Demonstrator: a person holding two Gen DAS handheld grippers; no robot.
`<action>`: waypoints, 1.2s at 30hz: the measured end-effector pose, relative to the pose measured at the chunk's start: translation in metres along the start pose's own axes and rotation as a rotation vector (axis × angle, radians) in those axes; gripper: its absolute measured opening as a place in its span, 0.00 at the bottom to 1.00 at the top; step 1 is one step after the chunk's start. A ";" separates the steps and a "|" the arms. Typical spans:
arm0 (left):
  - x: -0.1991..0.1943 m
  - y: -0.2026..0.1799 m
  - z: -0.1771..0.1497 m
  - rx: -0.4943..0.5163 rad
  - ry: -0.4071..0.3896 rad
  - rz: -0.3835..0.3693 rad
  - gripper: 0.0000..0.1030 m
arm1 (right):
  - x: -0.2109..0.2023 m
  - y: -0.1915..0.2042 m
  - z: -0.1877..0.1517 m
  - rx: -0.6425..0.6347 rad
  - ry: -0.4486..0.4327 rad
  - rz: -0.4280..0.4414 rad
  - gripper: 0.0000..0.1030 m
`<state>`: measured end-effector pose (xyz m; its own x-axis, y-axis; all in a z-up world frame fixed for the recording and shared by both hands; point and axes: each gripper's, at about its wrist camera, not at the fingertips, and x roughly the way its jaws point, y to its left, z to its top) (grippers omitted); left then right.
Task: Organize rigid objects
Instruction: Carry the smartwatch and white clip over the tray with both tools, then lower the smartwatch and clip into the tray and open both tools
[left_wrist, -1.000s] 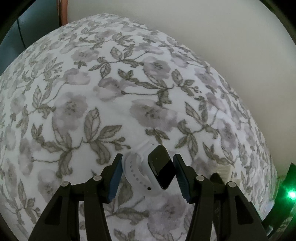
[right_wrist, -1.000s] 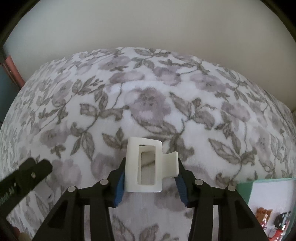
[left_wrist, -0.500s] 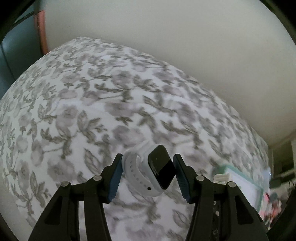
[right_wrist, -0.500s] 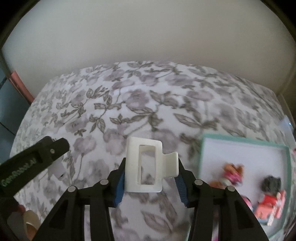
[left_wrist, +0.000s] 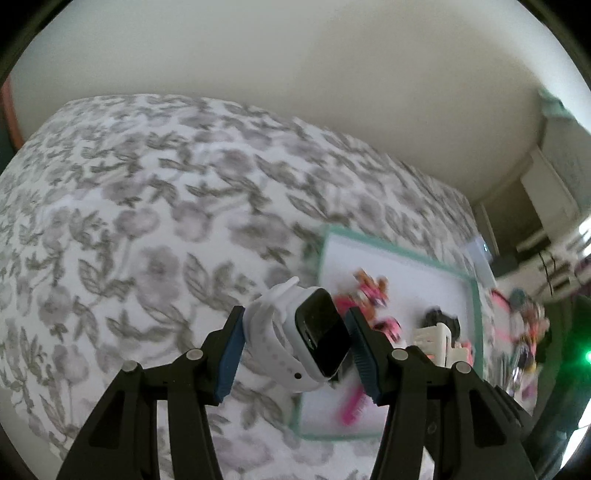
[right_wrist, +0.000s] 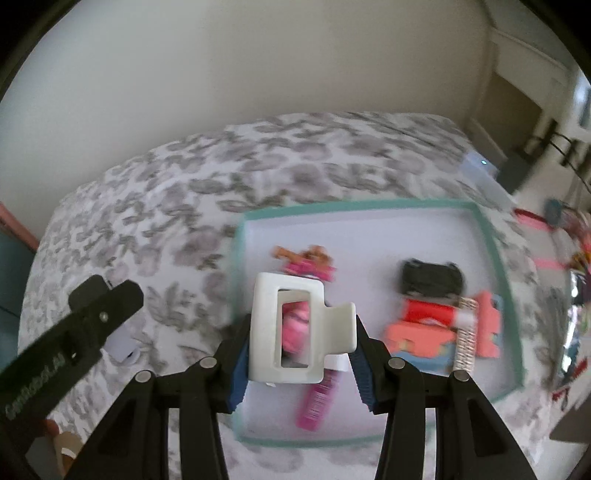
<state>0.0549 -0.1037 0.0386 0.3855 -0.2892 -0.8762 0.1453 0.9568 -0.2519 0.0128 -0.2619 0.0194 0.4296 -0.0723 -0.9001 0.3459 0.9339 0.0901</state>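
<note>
Both tongs, one watch (left_wrist: 306, 343), one clip (right_wrist: 295, 328), reached tray (right_wrist: 495, 266).

We saw a bed under a white cover (left_wrist: 155, 206) printed with grey flowers and leaves, pushed against a plain cream wall (right_wrist: 236, 62). Off to the right the room opened toward pale furniture (left_wrist: 554, 177), blurred, with dark cables (right_wrist: 557, 144) hanging near it. Soft daylight filled everything.
</note>
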 end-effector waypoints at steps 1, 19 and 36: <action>0.003 -0.005 -0.005 0.011 0.014 -0.011 0.55 | 0.003 -0.008 -0.003 0.019 0.012 -0.004 0.49; 0.056 -0.036 -0.049 0.079 0.205 -0.034 0.54 | 0.049 -0.080 -0.034 0.187 0.182 -0.011 0.49; 0.039 -0.018 -0.049 0.080 0.132 0.025 0.74 | 0.045 -0.074 -0.035 0.167 0.163 -0.041 0.49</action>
<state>0.0223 -0.1311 -0.0111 0.2673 -0.2535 -0.9297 0.2111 0.9567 -0.2002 -0.0226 -0.3215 -0.0424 0.2769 -0.0388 -0.9601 0.4996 0.8593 0.1093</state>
